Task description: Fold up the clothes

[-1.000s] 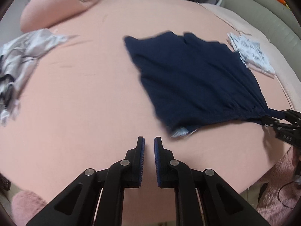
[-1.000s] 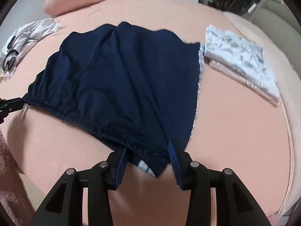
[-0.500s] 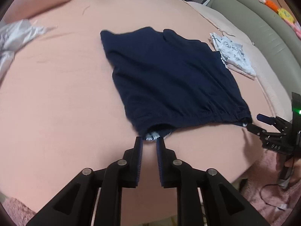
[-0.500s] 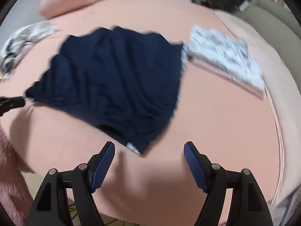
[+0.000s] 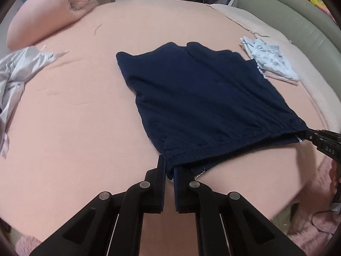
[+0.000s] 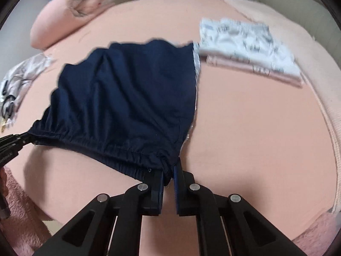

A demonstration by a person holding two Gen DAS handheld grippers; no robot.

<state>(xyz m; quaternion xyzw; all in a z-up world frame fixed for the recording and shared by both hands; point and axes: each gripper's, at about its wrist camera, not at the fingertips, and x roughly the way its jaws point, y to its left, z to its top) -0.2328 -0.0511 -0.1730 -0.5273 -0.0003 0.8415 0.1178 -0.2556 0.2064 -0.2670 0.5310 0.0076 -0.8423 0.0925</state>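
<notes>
Navy shorts (image 5: 202,98) (image 6: 127,98) lie spread flat on the pink bed, elastic waistband toward me. My left gripper (image 5: 169,168) is shut on the waistband's left corner. My right gripper (image 6: 168,173) is shut on the waistband's right corner. Each gripper also shows in the other's view: the right gripper (image 5: 319,138) at the far right edge, the left gripper (image 6: 12,143) at the far left edge. The waistband is stretched between them.
A folded white patterned garment (image 5: 270,60) (image 6: 247,42) on a folded pink one lies right of the shorts. A crumpled silver-grey garment (image 5: 17,72) (image 6: 23,74) lies at the left. A pink pillow (image 5: 49,17) sits at the back, a grey headboard (image 5: 298,15) at the right.
The right gripper, open and off the shorts half a second ago, has closed on the waistband's right corner. The left gripper moved forward and closed on the left corner.
</notes>
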